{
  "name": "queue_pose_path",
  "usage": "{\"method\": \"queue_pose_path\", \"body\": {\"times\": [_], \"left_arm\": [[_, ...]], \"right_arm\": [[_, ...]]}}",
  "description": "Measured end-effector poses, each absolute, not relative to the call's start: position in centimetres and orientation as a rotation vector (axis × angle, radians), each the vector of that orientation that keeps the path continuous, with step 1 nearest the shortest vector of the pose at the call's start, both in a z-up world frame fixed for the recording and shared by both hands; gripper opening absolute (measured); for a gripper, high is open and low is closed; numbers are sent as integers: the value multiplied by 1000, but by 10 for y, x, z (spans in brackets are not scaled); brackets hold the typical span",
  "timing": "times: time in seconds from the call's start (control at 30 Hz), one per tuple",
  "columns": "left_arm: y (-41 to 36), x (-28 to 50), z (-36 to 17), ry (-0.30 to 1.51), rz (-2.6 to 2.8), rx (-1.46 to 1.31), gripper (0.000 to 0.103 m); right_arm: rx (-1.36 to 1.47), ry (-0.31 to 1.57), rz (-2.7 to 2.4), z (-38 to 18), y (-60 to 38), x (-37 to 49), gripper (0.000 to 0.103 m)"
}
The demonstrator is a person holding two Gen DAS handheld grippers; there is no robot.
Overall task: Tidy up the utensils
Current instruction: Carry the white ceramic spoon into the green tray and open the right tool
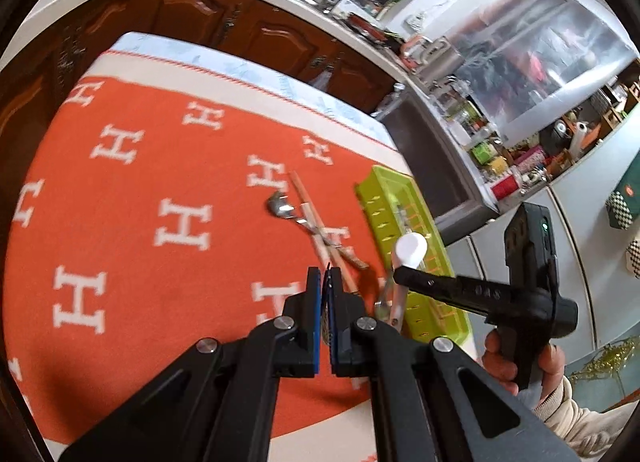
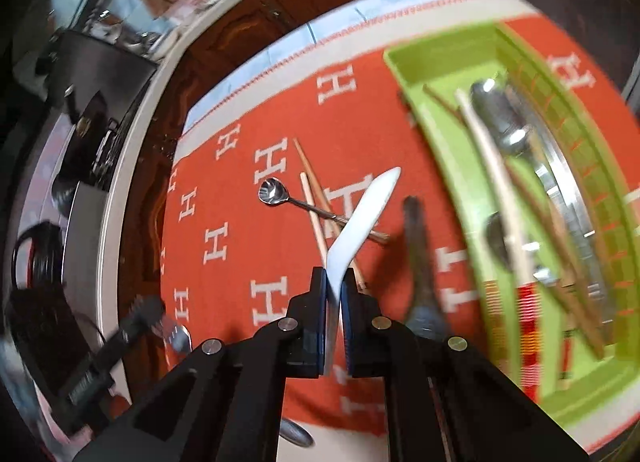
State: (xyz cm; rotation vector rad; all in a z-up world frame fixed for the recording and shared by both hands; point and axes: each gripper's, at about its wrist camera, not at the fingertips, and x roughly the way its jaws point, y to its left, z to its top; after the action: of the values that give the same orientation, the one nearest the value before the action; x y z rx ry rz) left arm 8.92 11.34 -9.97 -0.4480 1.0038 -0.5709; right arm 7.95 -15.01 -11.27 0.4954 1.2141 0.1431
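The right gripper (image 2: 334, 294) is clamped on the handle of a white, curved ceramic-looking spoon (image 2: 362, 222), whose long axis runs forward and slightly rightward from the jaws, bowl end farthest out; the left wrist view shows the same white spoon (image 1: 409, 251) carried above the table near the tray's edge. The left gripper (image 1: 325, 282) has its blue-padded jaws nearly together with only a thin dark sliver between them; whether that is a held item cannot be determined. To the right of the right gripper, just beside it, lies the lime-green slotted plastic tray (image 2: 432, 62), its long axis running roughly parallel to the spoon, already holding metal spoons (image 2: 500, 118) and chopsticks, though motion blur obscures the detail. A dark-handled utensil (image 2: 418, 258) lies on the orange blanket patterned with white H letters (image 2: 224, 198), between the gripper and the tray. Farther ahead, a small steel spoon (image 2: 274, 192) rests with its handle crossing a pair of wooden chopsticks (image 2: 312, 198); these remain outside the tray. Assessment: the right hand is the nearer to the tray, and depositing the white spoon appears to require a rightward shift with little rotation.
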Motion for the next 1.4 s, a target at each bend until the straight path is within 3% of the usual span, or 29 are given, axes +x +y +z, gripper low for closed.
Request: {"method": "queue_pose_path", "body": {"times": [0.3, 0.53, 0.8, 0.83, 0.9, 0.97, 1.4], "left_arm": [[19, 110, -59, 1010, -734, -325, 0], [-82, 128, -62, 1082, -800, -122, 0], [-155, 150, -101, 1187, -749, 74, 2], [-159, 152, -104, 1190, -735, 88, 3], [-163, 155, -110, 1199, -708, 95, 22], [-162, 155, -111, 1195, -687, 81, 28], [-92, 133, -59, 1068, -517, 22, 40]], "right_arm": [[156, 1143, 92, -65, -218, 37, 6], [92, 1191, 73, -87, -277, 18, 6], [141, 1218, 111, -116, -304, 10, 7], [149, 1220, 111, -120, -305, 12, 7], [185, 1221, 116, -128, -308, 15, 11], [226, 1223, 108, -136, -307, 25, 13], [344, 1135, 135, -114, -293, 27, 17]]}}
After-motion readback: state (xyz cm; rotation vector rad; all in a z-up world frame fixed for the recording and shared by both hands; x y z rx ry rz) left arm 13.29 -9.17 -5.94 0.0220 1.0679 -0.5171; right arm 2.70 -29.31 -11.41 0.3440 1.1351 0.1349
